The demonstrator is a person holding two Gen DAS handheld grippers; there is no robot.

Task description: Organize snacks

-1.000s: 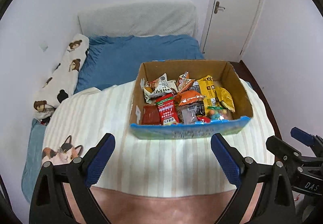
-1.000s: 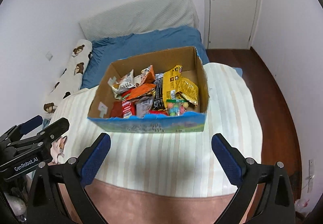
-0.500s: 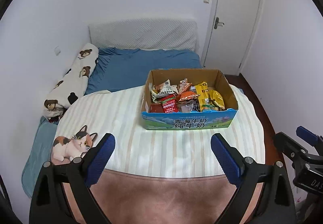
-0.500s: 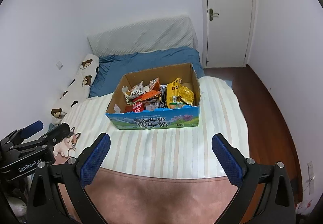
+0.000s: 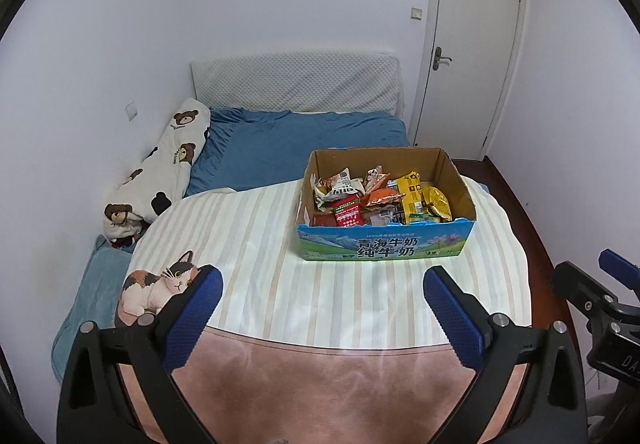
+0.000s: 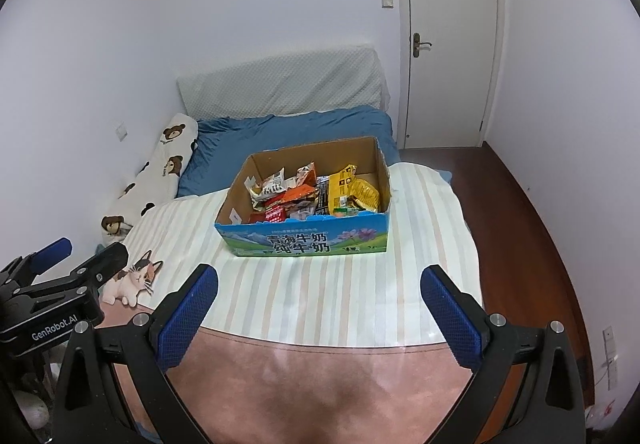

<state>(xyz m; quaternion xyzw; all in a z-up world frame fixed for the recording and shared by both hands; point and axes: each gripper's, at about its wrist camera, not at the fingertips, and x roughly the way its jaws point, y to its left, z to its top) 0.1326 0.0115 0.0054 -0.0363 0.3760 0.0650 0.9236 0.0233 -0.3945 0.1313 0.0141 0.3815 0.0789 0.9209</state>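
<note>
A cardboard box with a blue printed front point(image 5: 384, 246) point(image 6: 304, 242) stands on the striped tablecloth of an oval table point(image 5: 256, 244) point(image 6: 360, 284). It is full of snack packets point(image 5: 380, 198) point(image 6: 316, 194), among them red, orange and yellow ones. My left gripper point(image 5: 322, 292) is open and empty, held back from the box over the table's near part. My right gripper point(image 6: 318, 290) is open and empty too, beside it. Each gripper shows at the edge of the other's view: the right gripper point(image 5: 600, 296) and the left gripper point(image 6: 60, 276).
A cat figure point(image 5: 158, 290) point(image 6: 130, 280) lies at the table's left edge. Behind the table is a bed with a blue sheet point(image 5: 292, 148) and a bear-print pillow point(image 5: 160, 172). A closed white door point(image 5: 468, 56) and dark wooden floor point(image 6: 532, 228) are to the right.
Both grippers have pulled back and up from the box, which now looks smaller and farther away. Both stay open and empty.
</note>
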